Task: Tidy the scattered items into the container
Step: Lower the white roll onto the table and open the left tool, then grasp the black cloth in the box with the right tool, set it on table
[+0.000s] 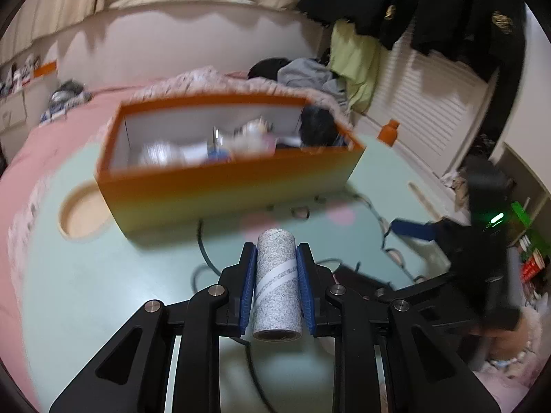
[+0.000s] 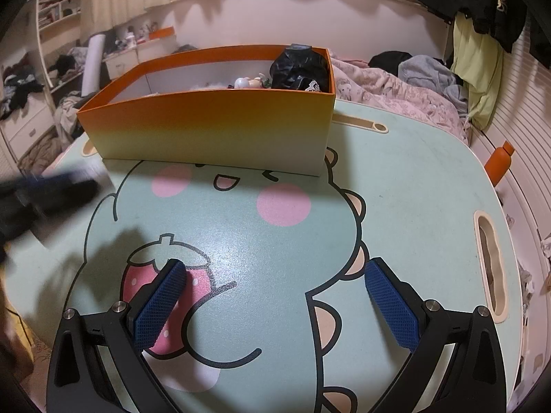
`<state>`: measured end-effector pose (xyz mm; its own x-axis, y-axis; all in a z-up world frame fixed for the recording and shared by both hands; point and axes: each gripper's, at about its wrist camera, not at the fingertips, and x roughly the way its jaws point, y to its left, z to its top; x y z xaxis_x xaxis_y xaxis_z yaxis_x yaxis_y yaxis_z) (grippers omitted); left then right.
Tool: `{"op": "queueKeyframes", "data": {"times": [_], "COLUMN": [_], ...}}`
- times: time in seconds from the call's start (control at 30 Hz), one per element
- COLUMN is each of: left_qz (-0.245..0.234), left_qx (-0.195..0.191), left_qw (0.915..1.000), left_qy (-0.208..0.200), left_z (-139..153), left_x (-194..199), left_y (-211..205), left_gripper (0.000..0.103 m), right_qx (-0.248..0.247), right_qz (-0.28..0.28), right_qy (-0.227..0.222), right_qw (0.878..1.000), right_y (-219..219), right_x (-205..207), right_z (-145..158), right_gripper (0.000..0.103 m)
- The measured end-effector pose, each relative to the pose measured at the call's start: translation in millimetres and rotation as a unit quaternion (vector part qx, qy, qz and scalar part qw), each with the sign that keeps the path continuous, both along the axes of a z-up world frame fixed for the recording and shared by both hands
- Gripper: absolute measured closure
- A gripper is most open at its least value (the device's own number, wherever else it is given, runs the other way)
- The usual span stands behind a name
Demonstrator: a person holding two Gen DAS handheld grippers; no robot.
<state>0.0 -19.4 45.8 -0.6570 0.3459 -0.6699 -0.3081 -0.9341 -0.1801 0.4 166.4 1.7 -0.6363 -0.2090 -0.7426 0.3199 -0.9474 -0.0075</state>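
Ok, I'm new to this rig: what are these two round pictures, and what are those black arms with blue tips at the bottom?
Each picture comes from a fisheye camera mounted on a hand-held tool, looking forward along its two fingers. There is no robot; a person holds one tool in each hand. The black arms with blue pads are the tool's own fingers.

In the left wrist view, the left tool is shut on a speckled grey roll, held above the mint-green cartoon table. Ahead stands the orange box, already holding several items, blurred here.

In the right wrist view, the right tool is open and holds nothing. The same box shows a crumpled black bag inside. An orange bottle stands beyond the table's edge.
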Motion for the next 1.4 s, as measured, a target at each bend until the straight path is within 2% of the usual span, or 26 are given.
{"op": "queueKeyframes", "data": {"times": [0.1, 0.17, 0.27, 0.3, 0.33, 0.37, 0.4, 0.53, 0.63, 0.67, 0.73, 0.77, 0.83, 0.9, 1.0, 1.03, 1.07, 1.13, 1.27, 1.4], "left_qz": [0.017, 0.025, 0.039, 0.041, 0.044, 0.048, 0.053, 0.058, 0.066, 0.066, 0.066, 0.066, 0.066, 0.065, 0.066, 0.067, 0.067, 0.067, 0.067, 0.069], "left_qx": [-0.021, -0.02, -0.006, 0.001, 0.006, 0.01, 0.015, 0.046, 0.048, 0.047, 0.046, 0.044, 0.041, 0.041, 0.045, 0.046, 0.047, 0.047, 0.048, 0.05], "left_qw": [0.9996, 0.9994, 0.9992, 0.9992, 0.999, 0.9987, 0.9983, 0.9962, 0.9952, 0.9952, 0.9953, 0.9955, 0.9957, 0.9957, 0.9954, 0.9954, 0.9954, 0.9954, 0.9954, 0.9954], "left_qy": [0.008, 0.011, 0.003, 0.006, 0.007, 0.011, 0.017, 0.046, 0.054, 0.055, 0.054, 0.052, 0.051, 0.052, 0.052, 0.051, 0.051, 0.05, 0.048, 0.044], "left_z": [-13, -23, -32, -32, -32, -33, -32, -25, -24, -24, -26, -27, -28, -29, -30, -30, -30, -30, -31, -33], "left_x": [-3, -2, -5, -4, -2, 0, 3, 16, 22, 23, 23, 22, 22, 23, 24, 24, 24, 23, 23, 22], "left_y": [5, 2, -4, -7, -8, -10, -12, -21, -25, -24, -23, -21, -18, -17, -18, -17, -17, -18, -16, -16], "left_gripper": [0.078, 0.078, 0.071, 0.06, 0.054, 0.039, 0.033, 0.032, 0.032, 0.032, 0.032, 0.032, 0.032, 0.032, 0.032, 0.032, 0.032, 0.032, 0.032, 0.032], "right_qx": [0.0, 0.0, 0.0, 0.0, 0.0, 0.0, 0.001, -0.027, -0.047, -0.044, -0.022, -0.014, 0.009, 0.04, 0.09, 0.108, 0.121, 0.153, 0.109, 0.01], "right_qz": [0.0, 0.0, 0.0, 0.0, 0.0, -0.001, -0.003, -0.012, -0.019, -0.016, -0.001, 0.006, 0.025, 0.049, 0.057, 0.059, 0.058, 0.047, 0.045, 0.064], "right_qy": [0.0, 0.0, 0.0, 0.0, 0.001, 0.001, 0.001, 0.009, 0.054, 0.071, 0.104, 0.112, 0.125, 0.112, 0.096, 0.087, 0.078, 0.055, 0.05, 0.08], "right_qw": [1.0, 1.0, 1.0, 1.0, 1.0, 1.0, 1.0, 1.0, 0.997, 0.996, 0.994, 0.994, 0.992, 0.992, 0.99, 0.989, 0.988, 0.986, 0.992, 0.995], "right_y": [0, 0, 0, 0, 0, 0, -1, 8, 18, 19, 12, 8, -9, -29, -55, -62, -64, -67, -54, -30], "right_x": [0, 0, 1, 1, 1, 1, 0, -1, 5, 6, -3, -7, -28, -53, -85, -95, -102, -116, -121, -98], "right_z": [0, 0, 0, 0, 0, 0, 0, 7, 32, 43, 70, 80, 101, 106, 97, 89, 82, 65, 67, 98], "right_gripper": [0.0, 0.0, 0.0, 0.0, 0.0, 0.0, 0.0, 0.001, 0.017, 0.019, 0.023, 0.03, 0.034, 0.034, 0.036, 0.043, 0.056, 0.075, 0.083, 0.084]}}
